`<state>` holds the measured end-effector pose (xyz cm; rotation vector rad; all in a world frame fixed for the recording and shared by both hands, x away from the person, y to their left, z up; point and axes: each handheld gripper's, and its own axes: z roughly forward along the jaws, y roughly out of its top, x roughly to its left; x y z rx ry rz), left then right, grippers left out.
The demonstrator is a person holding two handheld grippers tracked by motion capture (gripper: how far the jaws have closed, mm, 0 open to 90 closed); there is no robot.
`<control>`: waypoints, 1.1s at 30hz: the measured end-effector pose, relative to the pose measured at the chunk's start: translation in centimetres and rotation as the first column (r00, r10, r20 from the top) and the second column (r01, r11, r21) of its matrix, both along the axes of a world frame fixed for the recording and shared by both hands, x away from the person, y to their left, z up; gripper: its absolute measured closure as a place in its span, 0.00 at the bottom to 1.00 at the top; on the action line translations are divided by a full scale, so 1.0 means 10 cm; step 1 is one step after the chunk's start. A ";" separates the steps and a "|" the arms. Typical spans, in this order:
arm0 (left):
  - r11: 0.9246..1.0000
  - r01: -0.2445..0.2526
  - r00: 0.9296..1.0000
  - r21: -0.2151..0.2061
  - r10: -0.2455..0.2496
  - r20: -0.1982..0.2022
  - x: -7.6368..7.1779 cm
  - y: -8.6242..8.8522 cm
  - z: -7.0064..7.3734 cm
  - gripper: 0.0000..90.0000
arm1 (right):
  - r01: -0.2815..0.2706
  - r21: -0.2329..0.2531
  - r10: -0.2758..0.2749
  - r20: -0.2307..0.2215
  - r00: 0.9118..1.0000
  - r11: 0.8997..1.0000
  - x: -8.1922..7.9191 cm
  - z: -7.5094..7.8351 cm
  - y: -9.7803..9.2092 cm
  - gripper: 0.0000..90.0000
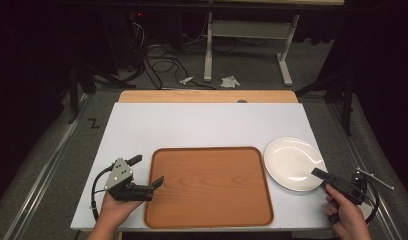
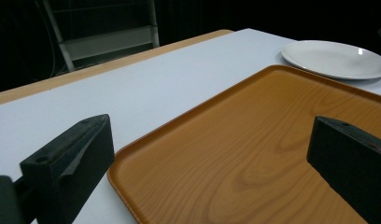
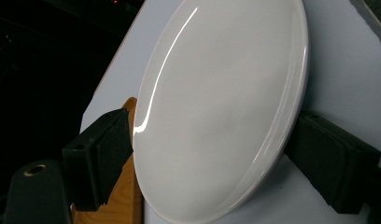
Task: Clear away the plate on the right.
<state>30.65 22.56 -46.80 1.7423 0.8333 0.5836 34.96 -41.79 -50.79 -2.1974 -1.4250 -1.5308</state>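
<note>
A brown wooden tray (image 1: pixel 209 187) lies on the white table top (image 1: pixel 202 125), at the middle of its front. Right of the tray rests a white plate (image 1: pixel 292 162), also bare. My left gripper (image 1: pixel 147 171) is open at the tray's left rim. In the left gripper view the left gripper (image 2: pixel 209 163) has one jaw over the table (image 2: pixel 132 88) and the other over the tray (image 2: pixel 254 154), with the plate (image 2: pixel 333 58) far off. My right gripper (image 1: pixel 321 175) is at the plate's near right rim. Rolled on its side, this right gripper (image 3: pixel 219 158) is open, and the plate (image 3: pixel 216 93) lies between its jaws.
A strip of bare wood (image 1: pixel 207 96) runs along the table's far edge. Beyond it on the floor are a white desk frame (image 1: pixel 208 50), loose cables (image 1: pixel 162 62) and crumpled paper (image 1: pixel 229 81). Grey floor and rails flank the table on both sides.
</note>
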 end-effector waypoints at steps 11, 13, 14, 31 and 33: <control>1.000 -0.001 1.000 -0.001 0.001 -0.001 -0.01 0.01 0.00 0.02 | 0.000 -0.003 0.000 -0.002 1.000 1.000 0.02 0.00 0.01 0.20; 1.000 -0.003 1.000 -0.003 0.003 -0.001 -0.01 0.01 0.00 0.02 | 0.002 -0.007 -0.002 -0.002 1.000 1.000 0.02 0.00 0.01 0.20; 1.000 -0.004 1.000 -0.002 0.004 -0.001 -0.02 0.01 0.00 0.02 | 0.000 -0.009 0.000 -0.003 1.000 1.000 0.02 0.00 0.01 0.21; 1.000 0.002 1.000 -0.007 -0.002 0.002 -0.02 0.03 0.01 0.02 | 0.019 -0.108 -0.024 -0.043 0.999 0.994 0.01 0.01 0.01 0.50; 1.000 0.002 1.000 -0.010 -0.002 0.005 -0.02 0.03 0.01 0.02 | 0.015 -0.110 -0.020 -0.045 0.999 0.994 0.00 0.01 0.01 0.50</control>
